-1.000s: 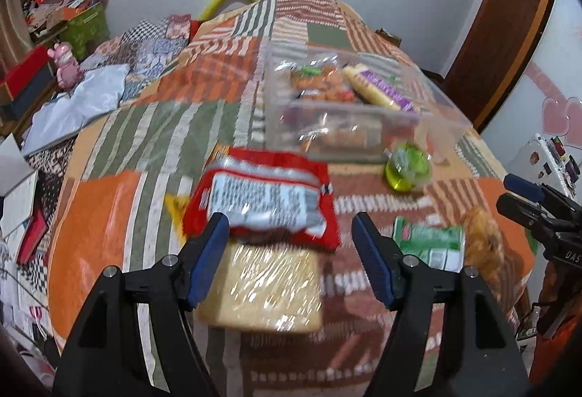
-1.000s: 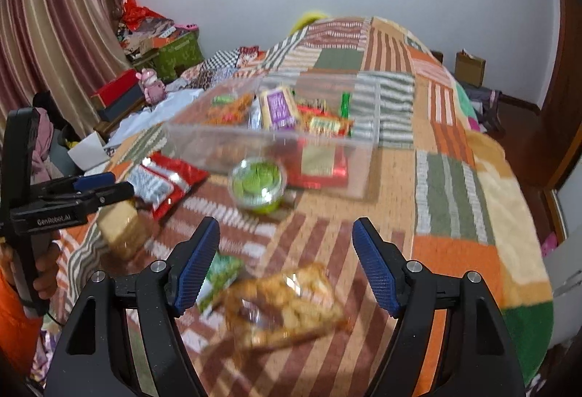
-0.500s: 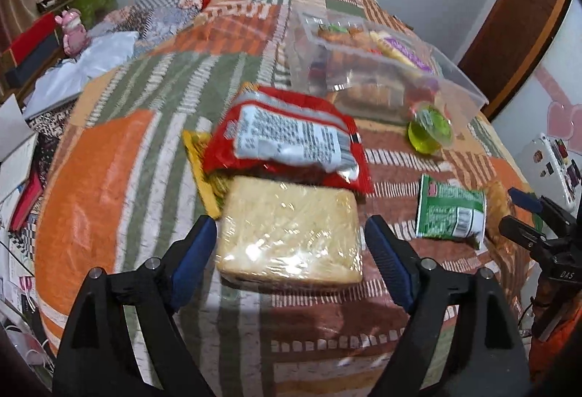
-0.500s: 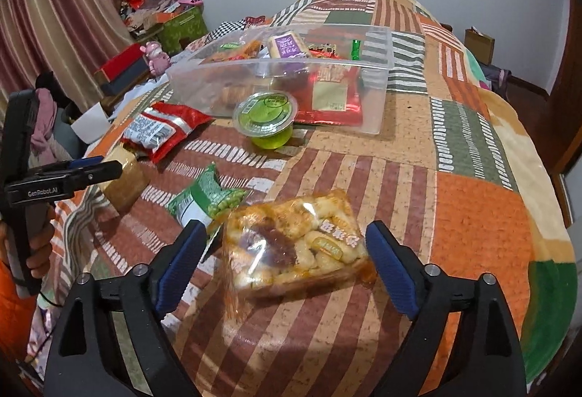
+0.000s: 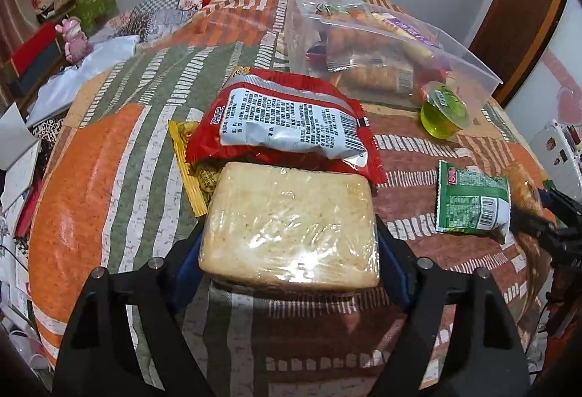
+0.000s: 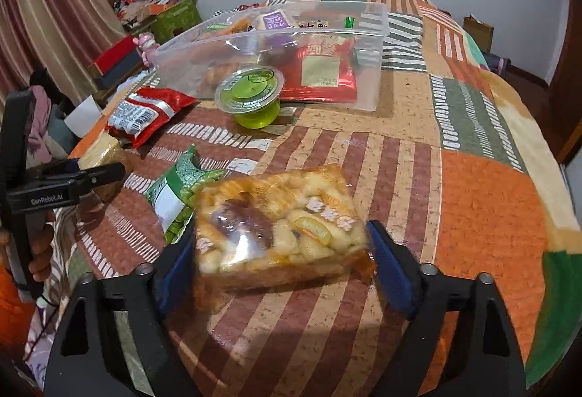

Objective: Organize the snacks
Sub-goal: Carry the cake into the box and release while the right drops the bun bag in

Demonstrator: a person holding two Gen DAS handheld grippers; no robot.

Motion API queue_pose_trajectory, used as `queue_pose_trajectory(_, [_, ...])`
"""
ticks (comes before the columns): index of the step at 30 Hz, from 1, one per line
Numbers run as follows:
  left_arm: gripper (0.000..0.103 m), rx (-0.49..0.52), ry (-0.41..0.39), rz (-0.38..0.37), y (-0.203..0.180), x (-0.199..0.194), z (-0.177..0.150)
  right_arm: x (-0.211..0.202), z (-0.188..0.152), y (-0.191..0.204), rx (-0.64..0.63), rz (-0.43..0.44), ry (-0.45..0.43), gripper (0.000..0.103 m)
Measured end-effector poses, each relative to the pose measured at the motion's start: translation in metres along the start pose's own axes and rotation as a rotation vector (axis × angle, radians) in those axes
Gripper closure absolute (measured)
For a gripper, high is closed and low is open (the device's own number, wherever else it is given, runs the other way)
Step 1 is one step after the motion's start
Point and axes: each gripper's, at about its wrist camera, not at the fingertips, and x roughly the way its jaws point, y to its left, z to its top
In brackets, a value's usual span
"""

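Note:
In the left wrist view a plastic-wrapped bread block (image 5: 291, 222) lies on the quilt, and my left gripper (image 5: 289, 251) is closing on it, its blue pads (image 5: 187, 262) against both sides. The right wrist view shows a clear bag of orange-yellow puffs (image 6: 276, 226) between the closing jaws of my right gripper (image 6: 280, 251), with the pads (image 6: 389, 269) touching its edges. A clear plastic bin (image 6: 378, 33) holding several snacks stands farther back. Still on the quilt are a red bag (image 5: 287, 120), a green jelly cup (image 6: 251, 95) and a green pea packet (image 6: 182, 189).
A yellow packet (image 5: 189, 157) sticks out under the red bag. The patchwork quilt (image 6: 473, 197) is bare on the right side. Boxes, a pink toy (image 5: 74, 40) and clutter line the floor at left, a wooden door (image 5: 523, 15) stands at right.
Both grippers have come down and forward over their packages. The bread block and the puff bag now sit between the pads, which have narrowed onto them since half a second ago.

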Motion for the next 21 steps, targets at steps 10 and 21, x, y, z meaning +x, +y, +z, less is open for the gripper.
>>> queue_pose_trajectory(10, [0.023,0.044,-0.045,-0.023,-0.016,-0.018,0.000,-0.016,0.010,-0.007,0.032,0.000,-0.057,0.028])
queue_pose_trajectory(21, [0.023,0.054,-0.131,-0.069,-0.032,-0.044,0.030,-0.035,0.037,-0.003,0.011,0.000,-0.133,0.028])
